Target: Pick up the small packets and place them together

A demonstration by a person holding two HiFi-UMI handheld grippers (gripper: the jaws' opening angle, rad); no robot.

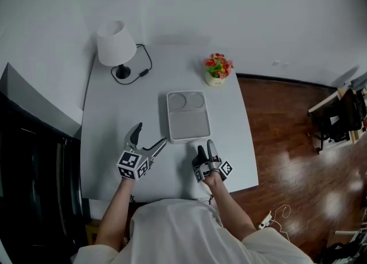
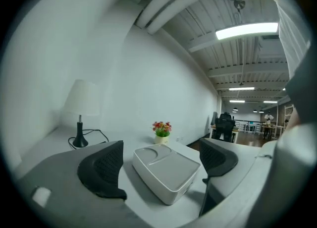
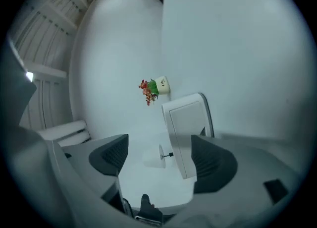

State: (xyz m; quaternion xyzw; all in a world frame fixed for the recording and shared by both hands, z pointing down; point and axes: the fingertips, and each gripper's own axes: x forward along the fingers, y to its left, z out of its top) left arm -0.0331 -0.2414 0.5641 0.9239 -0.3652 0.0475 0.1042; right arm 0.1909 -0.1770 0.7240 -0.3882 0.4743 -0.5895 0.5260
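Fingers on my left gripper point(image 2: 161, 161) stand spread wide with nothing pressed between the ribbed pads; through the gap its camera looks at the white tray point(image 2: 166, 172), which lies on the table beyond the tips and is not gripped. My right gripper point(image 3: 161, 158) is likewise released and empty, rolled onto its side so the table point(image 1: 114, 119) looks like a wall in its view, with the tray's edge just past one pad. From the head view, the two grippers hover at the table's near edge, the left gripper point(image 1: 151, 134) beside the tray's near left corner, the right gripper point(image 1: 206, 147) just below its near right corner. The tray point(image 1: 188, 120) has a round pocket at its far end and a larger flat section, both bare. A lamp point(image 1: 116, 45) and a small flower pot point(image 1: 217, 69) sit at the far side, well apart from my work. I cannot find the small packets in any view. I judge the central tray is the gathering spot, reachable by both hands.
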